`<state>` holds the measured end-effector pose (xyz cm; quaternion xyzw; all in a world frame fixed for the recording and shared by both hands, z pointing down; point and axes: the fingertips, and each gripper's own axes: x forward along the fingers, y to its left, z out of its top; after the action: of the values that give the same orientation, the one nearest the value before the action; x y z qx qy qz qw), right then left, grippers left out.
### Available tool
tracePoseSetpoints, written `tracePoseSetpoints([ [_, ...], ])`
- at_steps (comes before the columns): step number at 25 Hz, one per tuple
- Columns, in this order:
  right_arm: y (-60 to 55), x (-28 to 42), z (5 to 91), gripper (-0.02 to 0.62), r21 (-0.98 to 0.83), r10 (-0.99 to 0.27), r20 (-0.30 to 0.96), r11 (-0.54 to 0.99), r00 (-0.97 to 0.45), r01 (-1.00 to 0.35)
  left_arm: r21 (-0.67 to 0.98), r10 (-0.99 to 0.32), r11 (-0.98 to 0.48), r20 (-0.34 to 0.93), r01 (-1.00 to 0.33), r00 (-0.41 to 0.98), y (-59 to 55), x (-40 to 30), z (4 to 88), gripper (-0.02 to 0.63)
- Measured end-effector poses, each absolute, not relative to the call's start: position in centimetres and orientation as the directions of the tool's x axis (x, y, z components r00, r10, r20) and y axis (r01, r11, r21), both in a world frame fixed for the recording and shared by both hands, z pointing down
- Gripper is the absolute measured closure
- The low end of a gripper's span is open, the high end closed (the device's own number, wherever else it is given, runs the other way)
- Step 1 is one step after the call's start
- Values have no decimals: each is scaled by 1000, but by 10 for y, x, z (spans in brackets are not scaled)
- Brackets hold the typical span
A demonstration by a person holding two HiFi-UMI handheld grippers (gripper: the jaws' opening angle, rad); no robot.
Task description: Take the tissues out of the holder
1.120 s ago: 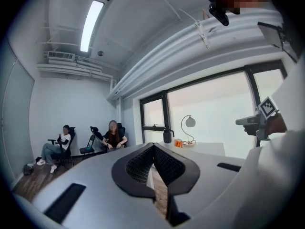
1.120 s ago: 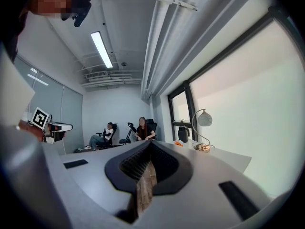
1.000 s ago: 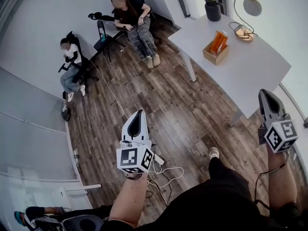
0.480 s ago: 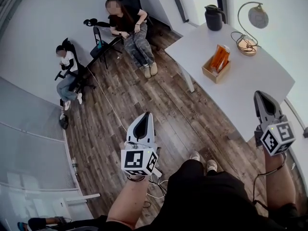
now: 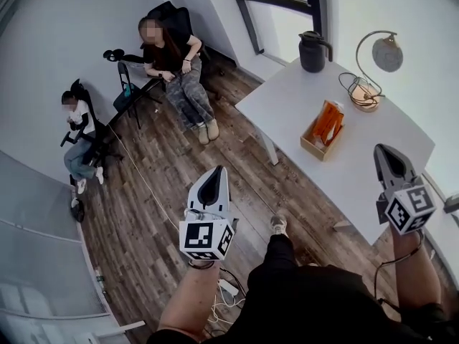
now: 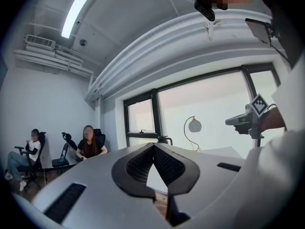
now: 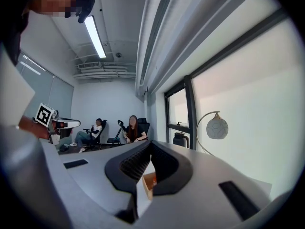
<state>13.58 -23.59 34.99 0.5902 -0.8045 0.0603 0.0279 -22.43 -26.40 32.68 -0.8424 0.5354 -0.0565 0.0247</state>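
A low wooden holder (image 5: 313,147) with an orange pack of tissues (image 5: 328,119) standing upright in it sits on the white bench (image 5: 287,95), near a black jug (image 5: 313,51) and a curved lamp (image 5: 373,70). The person reaches both forearms forward, roughly level, with the left tongs (image 5: 216,172) above the wooden floor (image 5: 179,170) and the right tongs (image 5: 382,151) above the bench's near side, well apart from the holder. Both tongs are closed tip to tip and carry nothing.

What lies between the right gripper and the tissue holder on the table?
Nothing: in the head view only bare white table separates the right gripper from the tissue holder.
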Motion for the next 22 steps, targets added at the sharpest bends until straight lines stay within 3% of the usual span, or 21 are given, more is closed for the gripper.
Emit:
tracePoseSetpoints([
  [8,-329,107,347,591,-49,-967,150,201,-206,-978,-66,-864,-503,65,-862,499,-387,-245,330,601],
  [22,-412,115,355,591,-32,-976,215,13,-20,-999,-14,-732,-679,76,-734,677,-542,-209,341,601],
])
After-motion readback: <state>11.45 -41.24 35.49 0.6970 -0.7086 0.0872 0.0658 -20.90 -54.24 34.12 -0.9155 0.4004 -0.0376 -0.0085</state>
